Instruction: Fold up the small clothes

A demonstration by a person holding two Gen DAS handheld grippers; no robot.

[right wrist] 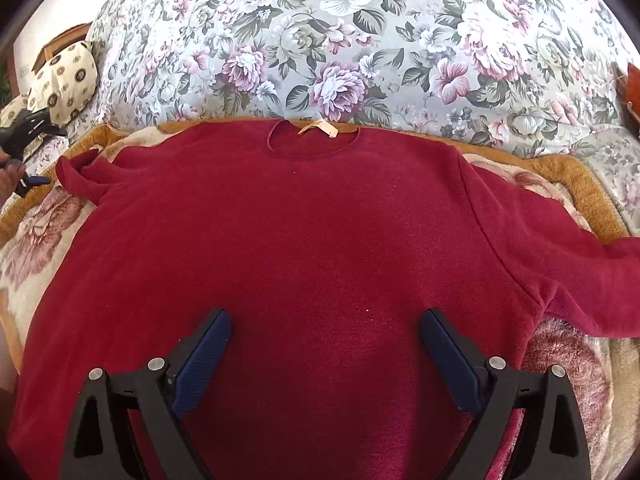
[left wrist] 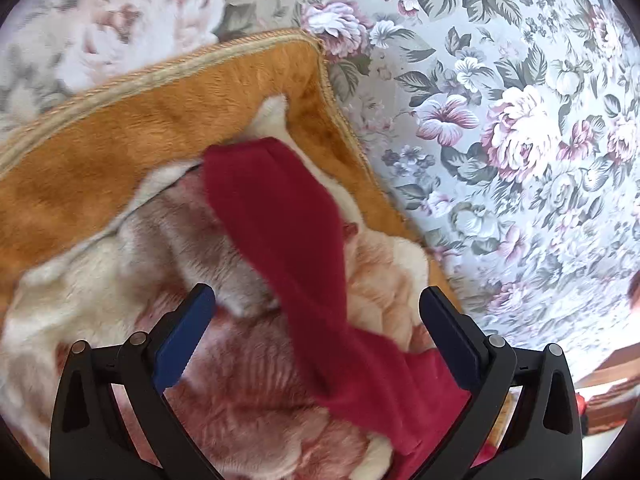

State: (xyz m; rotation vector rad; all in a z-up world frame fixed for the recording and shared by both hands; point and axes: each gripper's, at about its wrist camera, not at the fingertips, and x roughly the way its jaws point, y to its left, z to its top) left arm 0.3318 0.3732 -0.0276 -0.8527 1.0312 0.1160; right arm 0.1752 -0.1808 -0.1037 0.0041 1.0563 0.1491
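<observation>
- The red sweater (right wrist: 304, 240) is laid flat, neckline at 12 o'clock, on a plush blanket (right wrist: 36, 236) over a floral bedspread (right wrist: 340, 40); the whole body is seen only in the right wrist view.
- The right gripper (right wrist: 325, 322) is held over the sweater's lower body, jaws wide apart, nothing gripped.
- In the left wrist view, only one sleeve (left wrist: 280, 208) is shown, running from 5 toward 11 o'clock.
- The left gripper (left wrist: 316, 294) is spread wide above that sleeve, nothing clamped.
- A patterned pillow (right wrist: 64, 76) is seen at 10 o'clock in the right view only.
</observation>
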